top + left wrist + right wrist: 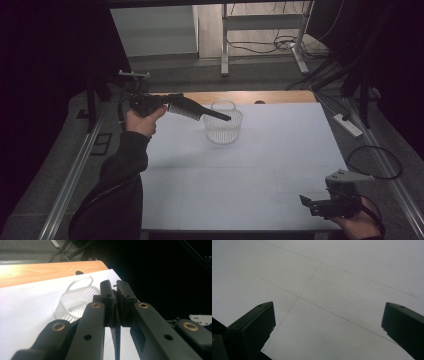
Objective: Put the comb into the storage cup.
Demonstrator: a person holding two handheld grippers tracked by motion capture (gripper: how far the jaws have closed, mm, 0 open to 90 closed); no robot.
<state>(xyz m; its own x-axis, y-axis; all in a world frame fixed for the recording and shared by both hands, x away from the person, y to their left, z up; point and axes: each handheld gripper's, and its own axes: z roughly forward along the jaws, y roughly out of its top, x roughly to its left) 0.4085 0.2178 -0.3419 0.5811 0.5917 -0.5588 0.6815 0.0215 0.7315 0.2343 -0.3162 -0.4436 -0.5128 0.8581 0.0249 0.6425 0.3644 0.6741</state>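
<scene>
Black plastic is what I have clamped in my left gripper (pixel 172 102): a hairbrush (pixel 192 108), held by its bristle end so that the slim handle sticks out forward and slightly down. In the left gripper view my fingers (pixel 108 296) are drawn in close, with a thin dark edge of the brush pinched between the pads. I hold it this way, I think, because the handle can then lead into the basket (pixel 223 127) and the wider head follow it.

The basket is clear, perforated plastic with a hoop handle raised above its rim, and it stands on the white tabletop (pixel 260 170) toward the far edge. The tip of the brush handle hangs above the basket's near rim, not yet inside as far as I can judge, and the brush is well clear of the tabletop. My guess is that the hoop is the thing to mind, since the handle has to pass beside it and not catch on it.

My right gripper (pixel 312 204) rests at the near right corner, well apart from the work. Its fingers (pixel 252 325) stand wide apart with nothing between them but bare white sheet, kept out of the way.
</scene>
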